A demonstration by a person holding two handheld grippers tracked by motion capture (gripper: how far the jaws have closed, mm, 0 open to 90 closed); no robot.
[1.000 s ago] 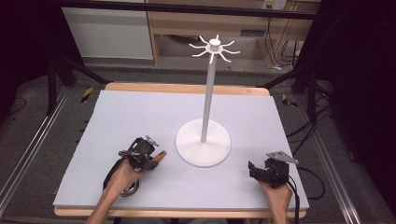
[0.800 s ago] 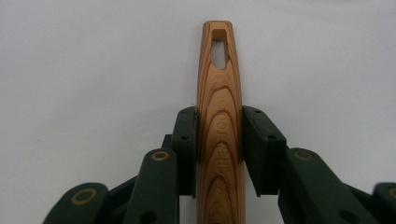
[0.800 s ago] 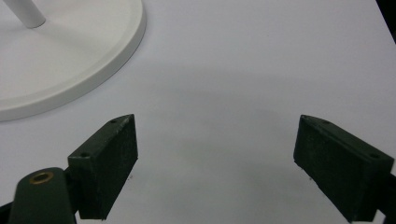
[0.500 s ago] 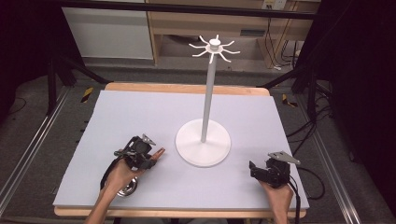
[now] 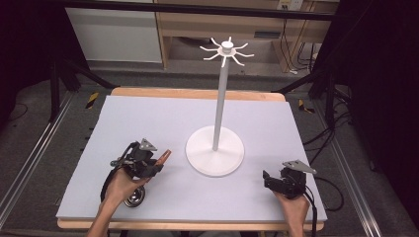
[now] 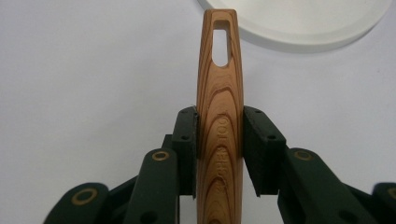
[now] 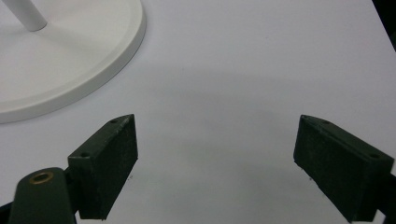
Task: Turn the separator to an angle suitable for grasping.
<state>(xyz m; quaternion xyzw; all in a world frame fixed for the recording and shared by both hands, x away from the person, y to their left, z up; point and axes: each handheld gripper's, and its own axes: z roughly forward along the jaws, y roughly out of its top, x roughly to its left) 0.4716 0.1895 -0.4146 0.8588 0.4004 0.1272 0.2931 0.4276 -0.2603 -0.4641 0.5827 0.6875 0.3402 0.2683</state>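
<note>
One slotted wooden handle (image 6: 219,116) close-up

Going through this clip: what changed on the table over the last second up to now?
Little changed. The left gripper, shut on the wooden handle of a utensil, shifted slightly toward the near-left edge, and the handle's tip now points at the white stand. The metal end stays under the hand. The right gripper stayed open and empty at the near right. The stand did not move.
</note>
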